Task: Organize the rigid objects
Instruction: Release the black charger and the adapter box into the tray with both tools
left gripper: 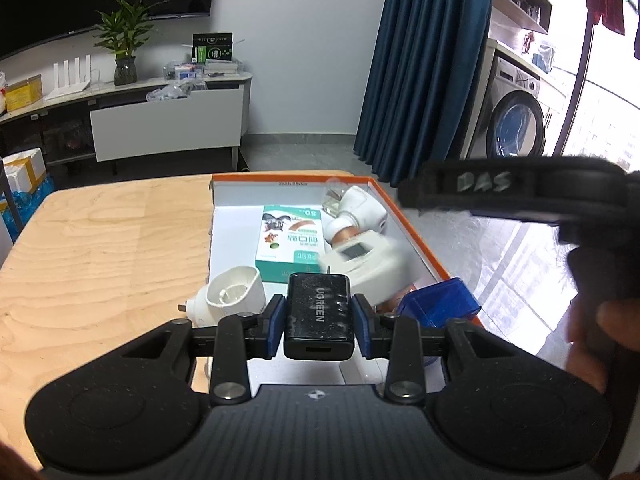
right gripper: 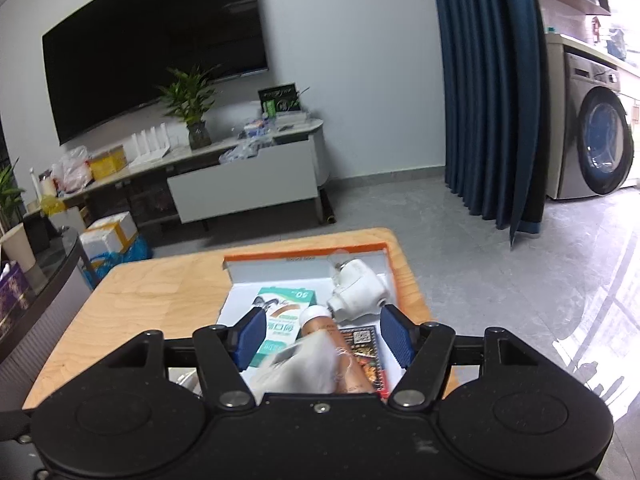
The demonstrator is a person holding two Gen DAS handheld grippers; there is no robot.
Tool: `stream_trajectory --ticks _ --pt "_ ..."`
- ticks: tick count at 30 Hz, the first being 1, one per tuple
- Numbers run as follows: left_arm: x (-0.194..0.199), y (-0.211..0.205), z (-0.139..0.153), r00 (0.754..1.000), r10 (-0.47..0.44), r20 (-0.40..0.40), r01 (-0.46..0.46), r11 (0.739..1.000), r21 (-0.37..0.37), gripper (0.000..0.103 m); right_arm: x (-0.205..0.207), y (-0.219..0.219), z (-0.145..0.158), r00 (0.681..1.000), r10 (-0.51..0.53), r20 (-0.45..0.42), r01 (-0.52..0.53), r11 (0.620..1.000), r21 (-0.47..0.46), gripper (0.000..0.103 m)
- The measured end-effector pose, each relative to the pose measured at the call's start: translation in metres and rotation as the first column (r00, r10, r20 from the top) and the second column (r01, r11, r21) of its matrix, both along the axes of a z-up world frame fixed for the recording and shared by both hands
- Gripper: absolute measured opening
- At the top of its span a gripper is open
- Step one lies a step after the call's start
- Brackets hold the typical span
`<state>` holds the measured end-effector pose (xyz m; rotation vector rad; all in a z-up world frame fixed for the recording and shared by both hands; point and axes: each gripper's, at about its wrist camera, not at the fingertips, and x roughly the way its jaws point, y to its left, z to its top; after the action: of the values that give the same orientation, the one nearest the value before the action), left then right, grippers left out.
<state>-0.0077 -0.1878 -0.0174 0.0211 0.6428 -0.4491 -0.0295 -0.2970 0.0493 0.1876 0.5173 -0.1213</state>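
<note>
My left gripper is shut on a black UGREEN charger, held above the near edge of an orange-rimmed white box on the wooden table. In the box lie a green-and-white carton, a white device with a small screen, blurred, a white round gadget and a blue box. A white plug adapter sits at the box's left edge. My right gripper is open above the box; a blurred white object and a tan bottle lie below it.
The right gripper's body and the hand holding it cross the right of the left wrist view. A TV stand with a plant stands beyond the table. Blue curtains and a washing machine are at right.
</note>
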Motion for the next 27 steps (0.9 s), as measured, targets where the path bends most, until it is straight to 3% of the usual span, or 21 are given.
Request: stream_trajectory --ticks 6,10,13,17,20,27 --pt "0.004 -0.006 -0.008 0.999 -0.031 -0.019 0.031 0.999 -0.012 0.037 -0.018 -0.008 0.010 0.999 -0.036 0.037 0.036 0.999 -0.001 0.077" --pt "0.001 -0.008 -0.007 1.000 -0.028 -0.006 0.028 1.000 -0.011 0.065 -0.029 -0.008 0.018 0.998 -0.033 0.060 0.033 0.999 -0.001 0.078" --pt "-0.004 -0.006 0.000 1.000 -0.014 0.012 0.014 1.000 -0.005 0.076 -0.037 -0.005 0.022 0.997 -0.034 0.070 0.035 0.999 -0.011 0.078" --pt "-0.017 -0.005 0.017 0.997 0.024 0.073 -0.027 0.999 0.031 0.101 -0.050 -0.002 0.029 0.996 -0.036 0.077 0.039 0.999 -0.030 0.081" --pt "-0.026 -0.004 0.028 0.996 0.050 0.080 -0.054 0.997 0.049 0.103 -0.063 0.000 0.033 0.997 -0.041 0.059 0.045 0.997 -0.062 0.084" --pt "-0.042 0.001 0.029 0.994 0.113 -0.005 -0.112 0.990 0.080 0.103 -0.102 -0.003 0.028 0.999 -0.043 0.004 0.043 0.996 -0.078 0.090"
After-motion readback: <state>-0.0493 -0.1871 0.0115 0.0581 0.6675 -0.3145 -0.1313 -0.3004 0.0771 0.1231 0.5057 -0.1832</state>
